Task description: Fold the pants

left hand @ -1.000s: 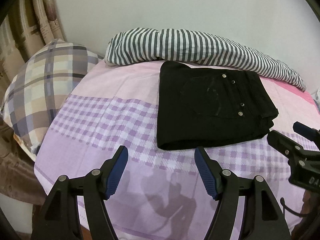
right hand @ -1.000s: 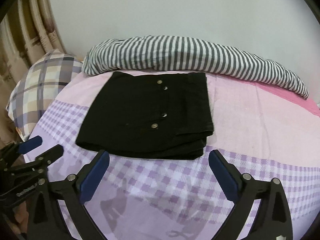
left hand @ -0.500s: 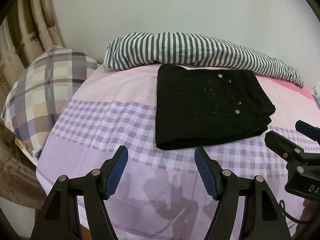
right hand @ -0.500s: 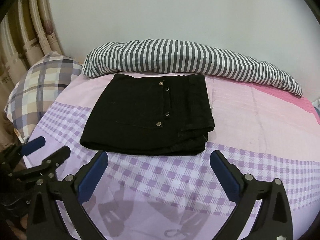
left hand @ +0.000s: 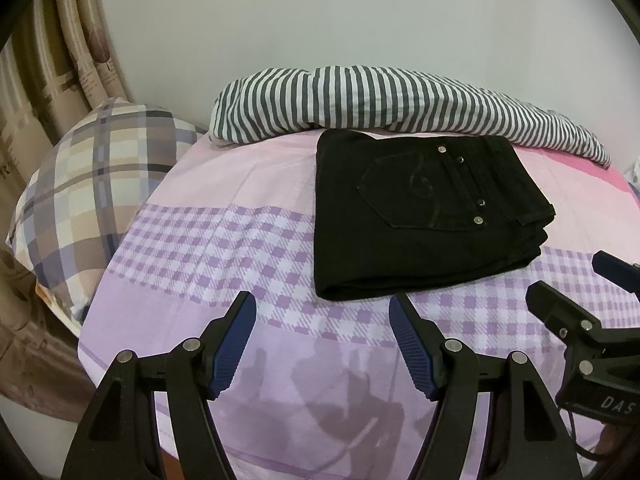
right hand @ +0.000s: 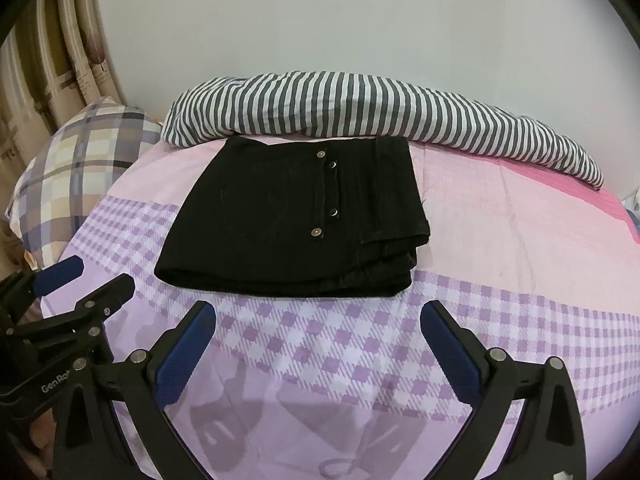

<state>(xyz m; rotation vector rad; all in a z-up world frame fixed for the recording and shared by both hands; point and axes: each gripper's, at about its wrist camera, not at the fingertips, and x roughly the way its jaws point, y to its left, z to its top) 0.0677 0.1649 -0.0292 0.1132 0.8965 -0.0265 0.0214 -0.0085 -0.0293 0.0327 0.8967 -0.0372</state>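
The bed (left hand: 192, 240), under a pink and purple checked sheet, carries everything. One striped blanket (left hand: 400, 100) lies bunched along its far edge against the wall, and one plaid pillow (left hand: 92, 184) sits at its far left corner. One pair of black pants (left hand: 420, 220) lies just in front of the blanket, near the middle of the bed, folded into a compact stacked rectangle with a back pocket uppermost. Its long axis runs left to right, the layered ends on the right and the smooth fold on the left and near sides.

Two grippers hover over the near edge, apart from the cloth. The left gripper (left hand: 322, 344) faces the bundle's near left corner; the right gripper (right hand: 318, 344) faces the middle of its near edge. Both stand wide and empty. The folding looks finished, so either tool could reach equally.
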